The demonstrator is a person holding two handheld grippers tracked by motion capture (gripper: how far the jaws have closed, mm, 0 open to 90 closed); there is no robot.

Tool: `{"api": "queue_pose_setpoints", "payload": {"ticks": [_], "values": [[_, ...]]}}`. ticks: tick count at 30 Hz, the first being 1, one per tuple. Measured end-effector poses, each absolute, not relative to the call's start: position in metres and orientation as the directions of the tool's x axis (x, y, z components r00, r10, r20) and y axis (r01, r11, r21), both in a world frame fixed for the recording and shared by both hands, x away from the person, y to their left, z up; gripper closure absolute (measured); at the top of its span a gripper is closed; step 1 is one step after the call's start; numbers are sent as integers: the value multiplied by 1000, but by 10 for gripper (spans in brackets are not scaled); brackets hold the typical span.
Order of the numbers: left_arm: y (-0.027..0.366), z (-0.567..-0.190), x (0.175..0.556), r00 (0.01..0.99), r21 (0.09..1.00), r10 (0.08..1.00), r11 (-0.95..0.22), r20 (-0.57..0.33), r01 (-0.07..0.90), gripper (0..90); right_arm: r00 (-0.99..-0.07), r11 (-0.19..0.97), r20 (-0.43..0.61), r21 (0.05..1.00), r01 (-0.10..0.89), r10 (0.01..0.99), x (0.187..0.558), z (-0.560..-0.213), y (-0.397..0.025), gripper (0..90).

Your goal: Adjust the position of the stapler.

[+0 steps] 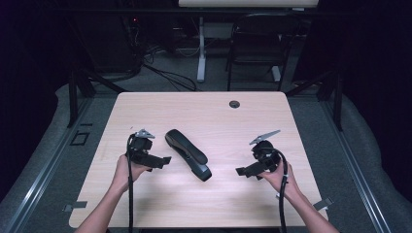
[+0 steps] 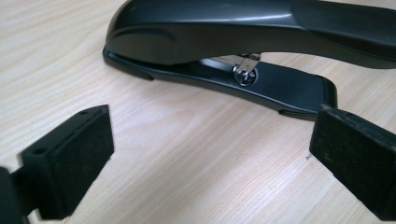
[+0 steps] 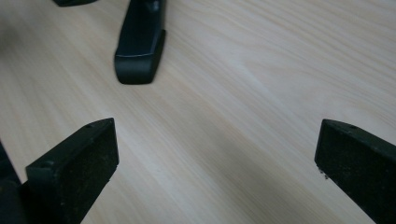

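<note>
Between both grippers, stapler (image 1: 188,154) lies flat on table (image 1: 218,116). Left gripper (image 1: 164,160) spread, close beside it; right gripper (image 1: 241,172) spread, further off. Approach step, I'd say; next: left closes in, straddles stapler body.

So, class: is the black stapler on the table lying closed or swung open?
Closed. In the left gripper view the stapler has its top arm down over its base, only a narrow gap showing the metal staple head. It sits upright on the table.

High view overhead, far; both gripper views low, close; all share stapler (image 1: 188,154).
</note>
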State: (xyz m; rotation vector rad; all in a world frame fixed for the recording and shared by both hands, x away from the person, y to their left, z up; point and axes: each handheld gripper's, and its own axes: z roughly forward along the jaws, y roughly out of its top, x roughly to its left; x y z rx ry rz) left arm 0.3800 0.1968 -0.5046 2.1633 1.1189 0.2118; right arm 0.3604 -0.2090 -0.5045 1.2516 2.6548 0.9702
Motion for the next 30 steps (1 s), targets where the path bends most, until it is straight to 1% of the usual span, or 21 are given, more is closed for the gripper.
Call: {"api": "queue_pose_setpoints", "payload": {"ticks": [3, 4, 9, 11, 12, 14, 15, 16, 18, 21, 22, 24, 25, 26, 28, 29, 30], "values": [[203, -509, 383, 604, 633, 776, -379, -180, 675, 3, -692, 496, 216, 557, 666, 688, 360, -505, -199, 0], [208, -511, 385, 587, 629, 788, -363, -187, 687, 2, -708, 512, 217, 555, 656, 672, 361, -505, -189, 0], [215, -516, 389, 555, 625, 807, -329, -204, 708, 2, -725, 526, 219, 557, 642, 653, 363, -501, -167, 0], [216, -517, 389, 546, 624, 811, -318, -211, 714, 2, -742, 548, 205, 556, 625, 638, 364, -499, -153, 29], [217, -516, 388, 548, 627, 809, -318, -213, 711, 2, -764, 573, 195, 556, 602, 615, 366, -497, -138, 67], [217, -515, 386, 552, 627, 806, -320, -213, 710, 2, -773, 582, 183, 559, 590, 608, 368, -496, -124, 126], [217, -515, 386, 552, 627, 806, -320, -213, 710, 2, -773, 582, 183, 559, 590, 608, 368, -496, -124, 126], [216, -515, 386, 553, 631, 807, -321, -209, 707, 2, -780, 596, 180, 550, 585, 600, 372, -495, -108, 155], [216, -516, 386, 550, 626, 808, -321, -210, 710, 3, -785, 609, 166, 543, 578, 597, 375, -494, -93, 196], [216, -518, 387, 549, 618, 810, -326, -208, 716, 3, -790, 620, 158, 537, 572, 593, 376, -495, -74, 242], [216, -518, 387, 549, 618, 810, -326, -208, 716, 3, -790, 620, 158, 537, 572, 593, 376, -495, -74, 242], [216, -518, 387, 548, 618, 810, -326, -207, 716, 3, -796, 638, 120, 533, 556, 593, 377, -495, -60, 264], [216, -519, 387, 548, 618, 810, -326, -208, 716, 3, -798, 655, 54, 539, 530, 601, 378, -496, -48, 293], [216, -519, 387, 549, 616, 809, -327, -210, 717, 3, -797, 659, 37, 541, 523, 603, 377, -496, -46, 311], [217, -520, 388, 550, 622, 804, -316, -225, 716, 2, -802, 697, -49, 529, 484, 595, 378, -496, -38, 345], [217, -520, 388, 550, 622, 804, -316, -225, 716, 2, -802, 697, -49, 529, 484, 595, 378, -496, -38, 345], [217, -520, 388, 550, 630, 802, -306, -234, 714, 2, -797, 701, -67, 524, 484, 600, 381, -497, -33, 382]]}}
